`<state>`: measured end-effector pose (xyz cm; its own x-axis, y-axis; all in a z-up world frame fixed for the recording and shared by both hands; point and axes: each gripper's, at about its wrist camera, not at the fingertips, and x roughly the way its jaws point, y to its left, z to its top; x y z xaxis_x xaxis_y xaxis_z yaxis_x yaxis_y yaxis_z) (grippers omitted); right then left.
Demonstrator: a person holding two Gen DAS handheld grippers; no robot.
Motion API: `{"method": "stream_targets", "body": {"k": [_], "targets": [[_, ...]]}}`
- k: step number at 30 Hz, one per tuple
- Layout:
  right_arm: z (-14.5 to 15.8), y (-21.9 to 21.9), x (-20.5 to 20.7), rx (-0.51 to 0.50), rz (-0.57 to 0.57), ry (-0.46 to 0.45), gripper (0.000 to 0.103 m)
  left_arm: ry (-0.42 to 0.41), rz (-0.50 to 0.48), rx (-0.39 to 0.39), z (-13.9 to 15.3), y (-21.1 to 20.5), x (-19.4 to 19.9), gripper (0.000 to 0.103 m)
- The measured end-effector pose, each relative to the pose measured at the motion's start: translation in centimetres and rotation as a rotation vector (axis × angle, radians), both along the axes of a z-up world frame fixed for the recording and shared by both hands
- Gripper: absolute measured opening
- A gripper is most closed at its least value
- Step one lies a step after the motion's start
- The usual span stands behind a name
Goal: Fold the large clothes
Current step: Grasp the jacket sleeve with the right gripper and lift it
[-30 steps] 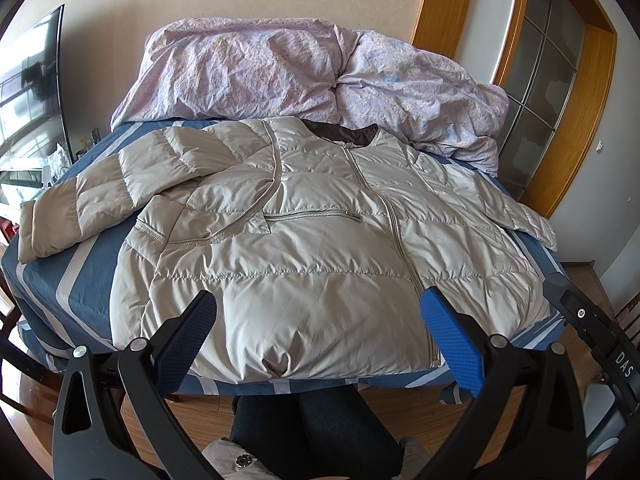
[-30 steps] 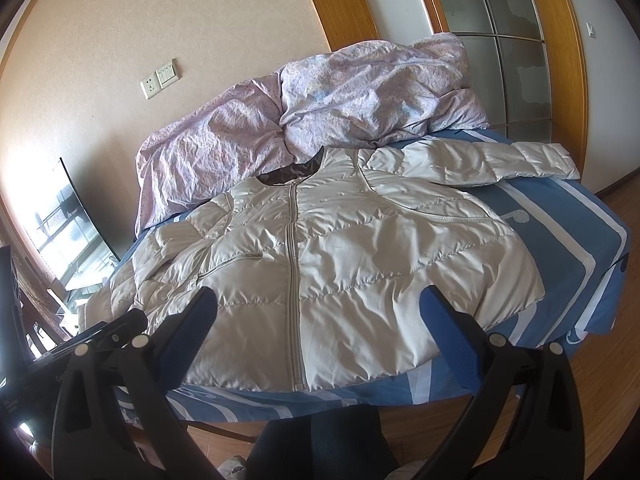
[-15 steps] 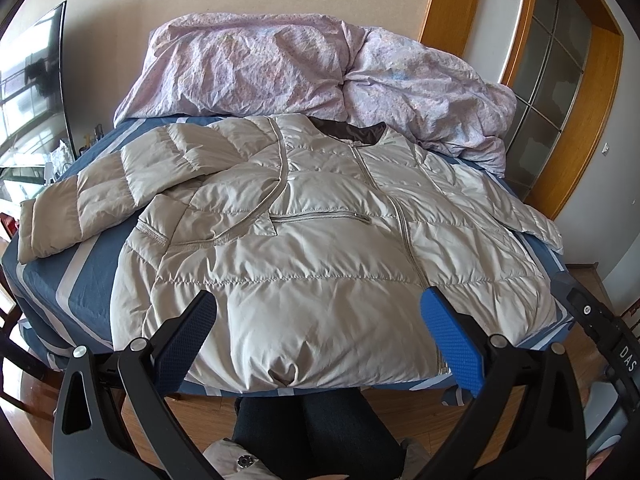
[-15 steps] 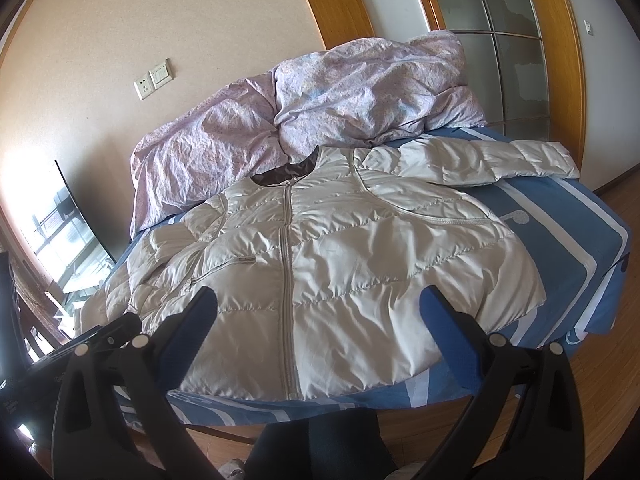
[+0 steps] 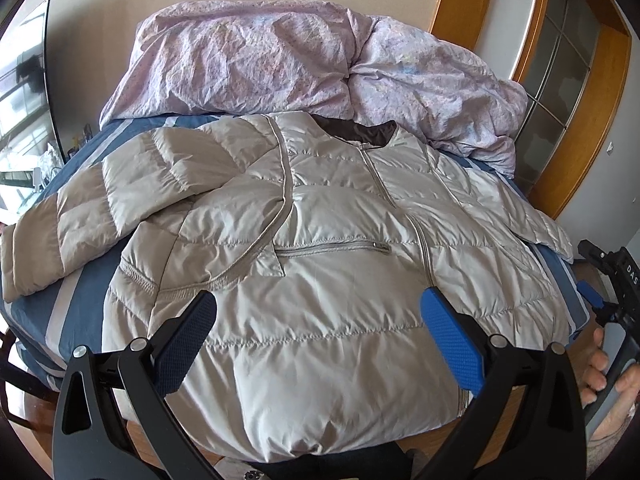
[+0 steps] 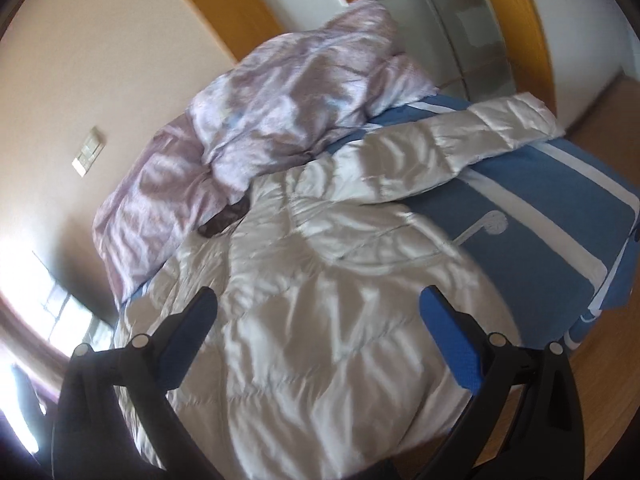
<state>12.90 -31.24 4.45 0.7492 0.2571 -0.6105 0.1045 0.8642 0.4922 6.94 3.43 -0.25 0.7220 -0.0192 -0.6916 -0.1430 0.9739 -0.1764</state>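
A large beige padded jacket (image 5: 320, 272) lies front-up and zipped on the bed, hem towards me, collar towards the pillows. Its left sleeve (image 5: 88, 208) stretches out to the left. Its right sleeve (image 6: 480, 140) stretches out to the right in the right wrist view, where the jacket body (image 6: 320, 320) fills the middle. My left gripper (image 5: 318, 328) is open and empty, just above the hem. My right gripper (image 6: 318, 328) is open and empty over the jacket's right half; it also shows at the right edge of the left wrist view (image 5: 612, 292).
The bed has a blue and white striped sheet (image 6: 540, 208). A crumpled pink duvet (image 5: 304, 56) lies at the head against the wall. A wood-framed glass door (image 5: 560, 60) stands at the right. A dark screen (image 5: 24, 80) stands at the left. Wooden floor (image 6: 600, 400) lies beside the bed.
Both grippers have moved in closer over the jacket. The right gripper has also swung and tilted to the right, with its view blurred by motion. The jacket has not moved.
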Motion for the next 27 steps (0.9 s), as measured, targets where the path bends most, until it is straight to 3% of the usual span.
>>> {"method": "stream_targets", "body": {"k": [7, 13, 19, 27], "targets": [[-2.7, -9.9, 6.7, 0.181, -0.216, 0.157, 0.101, 0.036, -0.082, -0.025, 0.3, 1.6, 4.5, 0.102], [-5.3, -18.4, 11.1, 0.285, -0.421, 0.24, 0.08, 0.052, -0.096, 0.069, 0.5, 2.4, 8.1, 0.102], [-9.2, -24.7, 13.6, 0.44, -0.586, 0.312, 0.064, 0.069, -0.111, 0.01, -0.1, 4.3, 11.8, 0.102], [-12.1, -27.0, 16.1, 0.52, -0.601, 0.313, 0.047, -0.002, -0.139, -0.056, -0.3, 6.1, 14.0, 0.102]]}}
